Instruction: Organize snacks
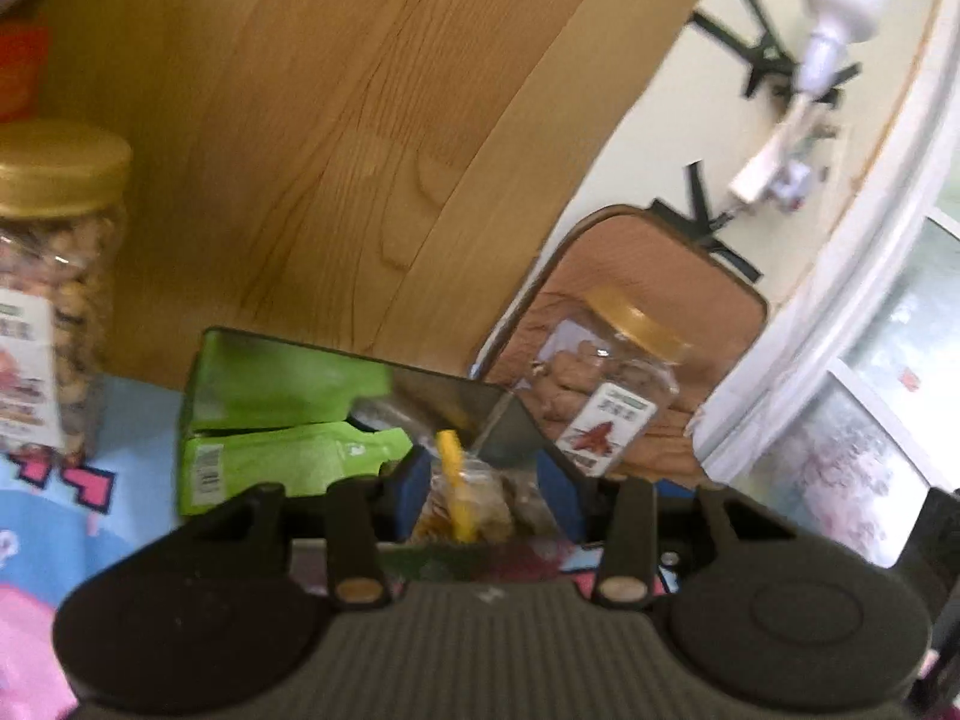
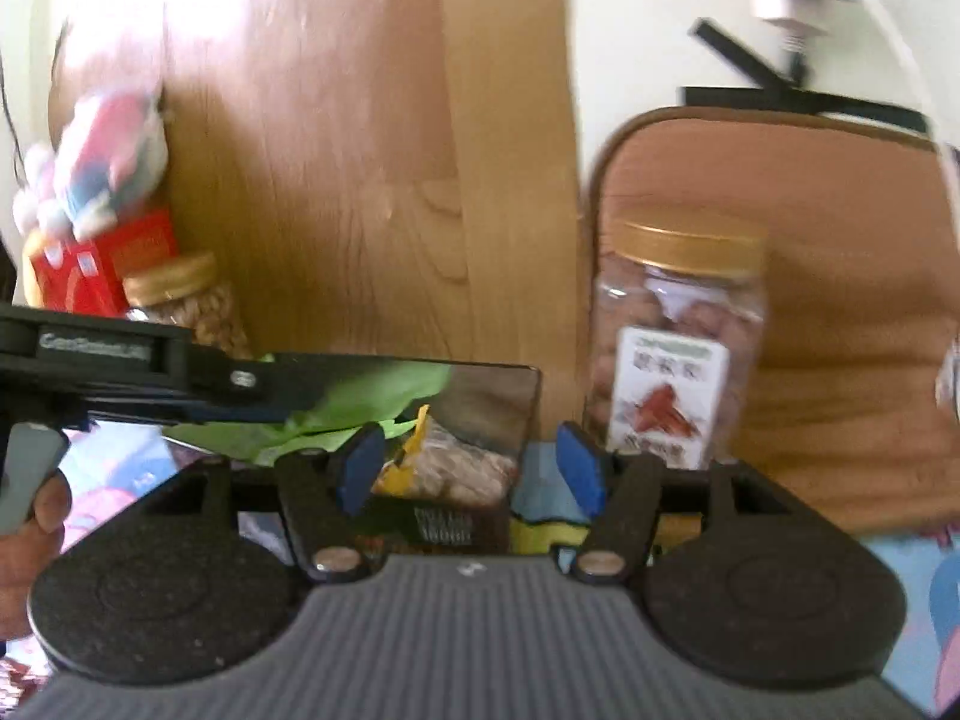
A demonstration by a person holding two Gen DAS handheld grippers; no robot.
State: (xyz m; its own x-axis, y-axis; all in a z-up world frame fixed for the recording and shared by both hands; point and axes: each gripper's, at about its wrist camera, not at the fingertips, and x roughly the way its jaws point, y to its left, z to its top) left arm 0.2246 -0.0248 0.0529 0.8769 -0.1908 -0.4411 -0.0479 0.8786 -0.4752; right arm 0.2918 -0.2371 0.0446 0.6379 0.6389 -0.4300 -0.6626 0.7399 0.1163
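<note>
A dark open-top box (image 1: 456,396) holds green snack packets (image 1: 282,462) and a clear snack bag with a yellow strip (image 1: 462,498). My left gripper (image 1: 480,480) has its blue pads on either side of that bag; whether it grips is unclear. The box also shows in the right wrist view (image 2: 492,396), with the bag (image 2: 456,468) and green packets (image 2: 372,396). My right gripper (image 2: 471,468) is open just above the box's near rim. A gold-lidded nut jar (image 2: 678,336) stands right of the box, also in the left view (image 1: 606,384).
Another gold-lidded nut jar (image 1: 54,282) stands at the left, also in the right wrist view (image 2: 192,306), beside a red box (image 2: 96,264). A wooden panel (image 1: 336,138) rises behind. A brown cushion (image 2: 810,276) leans behind the jar. A patterned blue cloth (image 1: 72,516) covers the table.
</note>
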